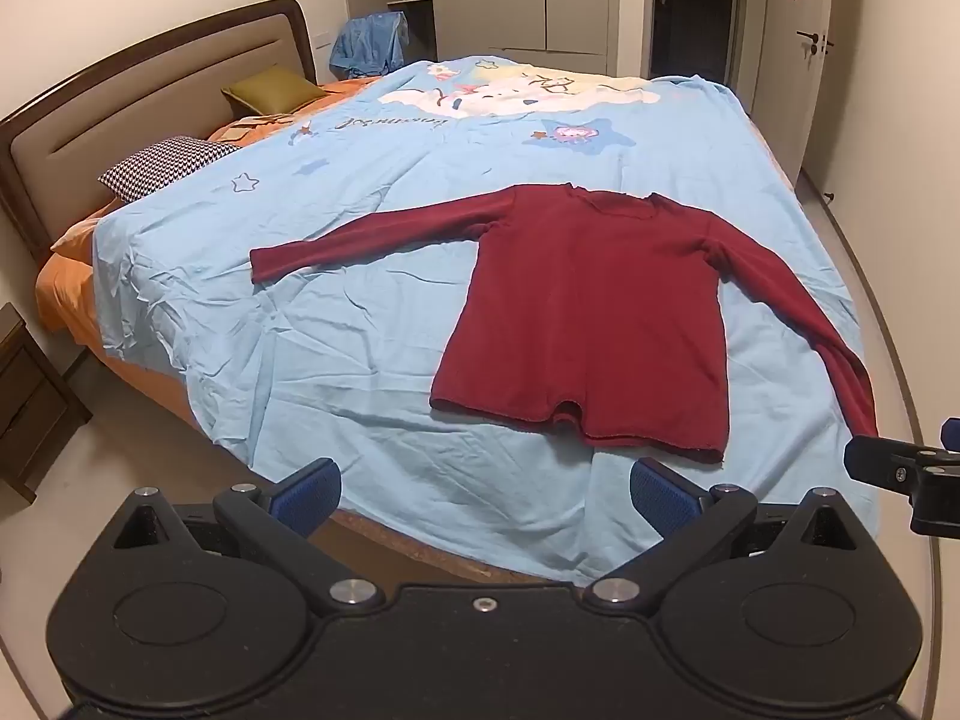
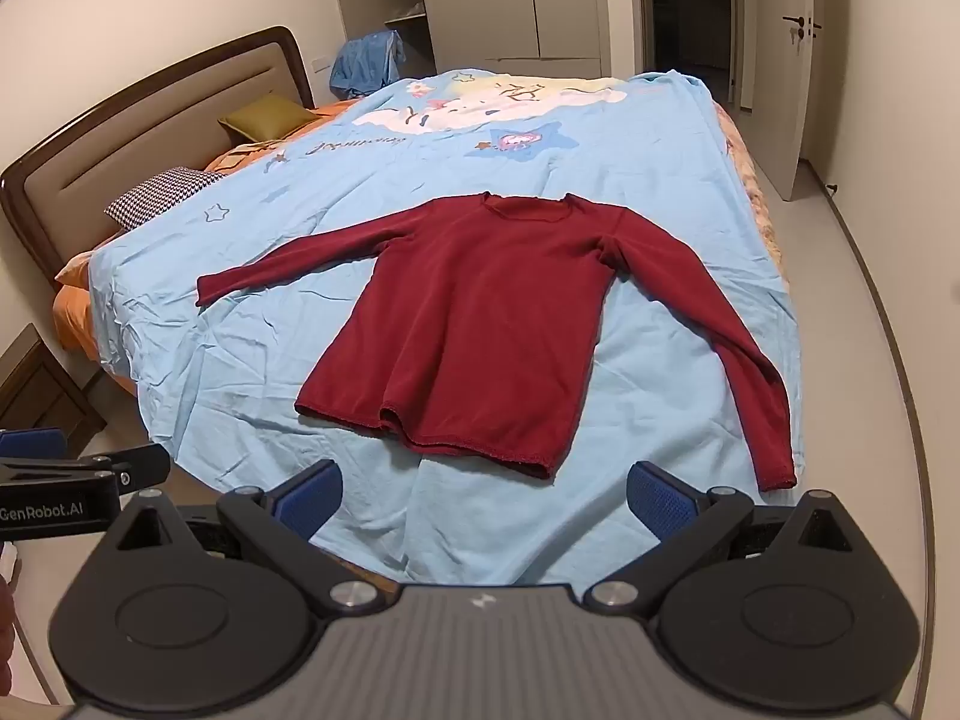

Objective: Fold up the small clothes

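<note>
Left wrist view: nearest the camera, at 6 o'clock, the black left gripper fills the bottom of the picture. Its 2 blue-padded fingers stand spread to their widest, with nothing between them, above the near edge of a bed. The bed is covered by a wrinkled light blue sheet with a cartoon print at its far end, toward 12 o'clock. A dark red long-sleeved top lies flat on the sheet just past the fingers, right of centre, hem toward the camera and neckline away. 1 sleeve reaches out toward 9 o'clock; the other runs down toward 4 o'clock and over the sheet's right edge. At 10 o'clock are a padded headboard, a black-and-white checked pillow and an olive cushion. A finger of the right gripper pokes in at 3 o'clock.

Right wrist view: at 6 o'clock the right gripper shows the same wide-spread blue fingers, empty, apart from the cloth. The dark red top lies at the centre of the picture, flat on the blue sheet, hem close to the fingers, 1 sleeve toward 9 o'clock and the other slanting to 4 o'clock. The left gripper enters at 8 o'clock, side-on. A white door stands at 1 o'clock.
</note>
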